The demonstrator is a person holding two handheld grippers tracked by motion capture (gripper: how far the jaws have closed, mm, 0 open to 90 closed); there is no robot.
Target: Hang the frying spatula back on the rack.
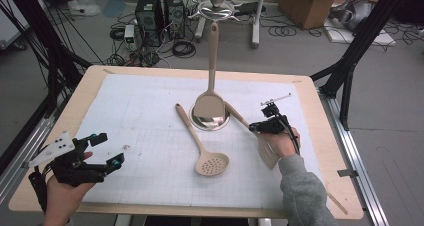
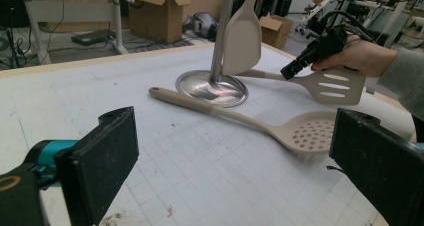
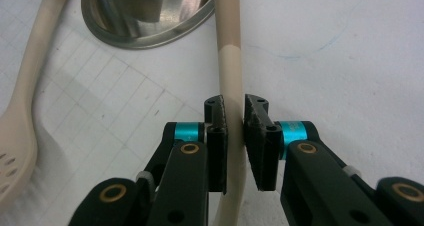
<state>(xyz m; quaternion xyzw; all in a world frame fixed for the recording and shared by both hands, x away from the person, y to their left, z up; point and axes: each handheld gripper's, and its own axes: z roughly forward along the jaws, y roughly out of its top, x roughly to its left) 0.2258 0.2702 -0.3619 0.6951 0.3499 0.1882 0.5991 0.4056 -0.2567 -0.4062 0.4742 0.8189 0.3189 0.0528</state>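
Note:
My right gripper (image 1: pixel 252 128) (image 3: pixel 235 116) is shut on the beige handle (image 3: pixel 229 51) of a slotted spatula (image 1: pixel 269 153) (image 2: pixel 332 86), right of the stand. The handle's far end points at the stand's round metal base (image 1: pixel 210 118) (image 3: pixel 145 16). A solid beige spatula (image 1: pixel 209 106) (image 2: pixel 242 36) hangs on the stand, blade down over the base. A perforated skimmer (image 1: pixel 212 163) (image 2: pixel 307 131) lies flat on the white mat in front of the base. My left gripper (image 1: pixel 111 148) (image 2: pixel 235 166) stands open at the table's near left, with nothing between its jaws.
The white gridded mat (image 1: pixel 145 116) covers most of the wooden table (image 1: pixel 90 81). Beyond the table's far edge are computer towers (image 1: pixel 160 11), cables and cardboard boxes (image 1: pixel 310 1) on the floor. Black frame legs (image 1: pixel 350 61) stand at the right.

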